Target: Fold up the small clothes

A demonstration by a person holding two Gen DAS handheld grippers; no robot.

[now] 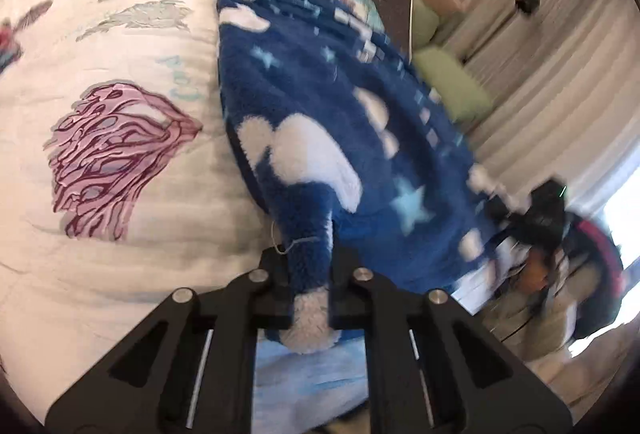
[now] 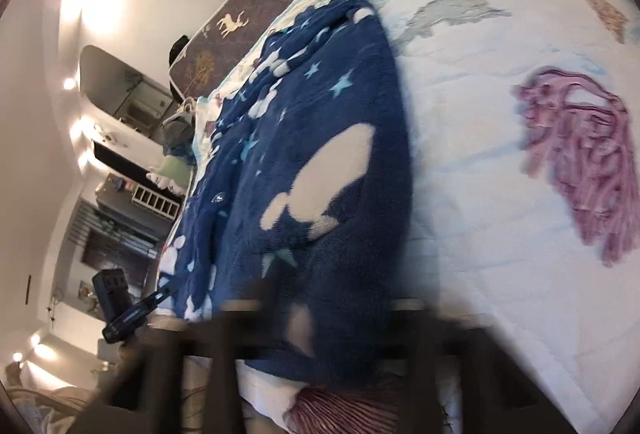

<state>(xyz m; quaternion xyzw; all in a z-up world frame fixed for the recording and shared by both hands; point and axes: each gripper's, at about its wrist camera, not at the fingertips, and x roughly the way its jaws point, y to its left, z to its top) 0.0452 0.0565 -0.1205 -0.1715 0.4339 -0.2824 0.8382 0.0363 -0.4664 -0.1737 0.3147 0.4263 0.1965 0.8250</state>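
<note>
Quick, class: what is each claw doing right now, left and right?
Left claw: shut on the blue fleece garment.
Right claw: too blurred; cannot be told.

My right gripper (image 2: 304, 318) is just a dark smear in its own view, so no telling how the jaws sit on the blue fleece (image 2: 320, 162). From the left wrist, the fleece's far edge (image 1: 492, 194) blurs out, and the stuff past the bed (image 1: 120, 274) is mush.
</note>
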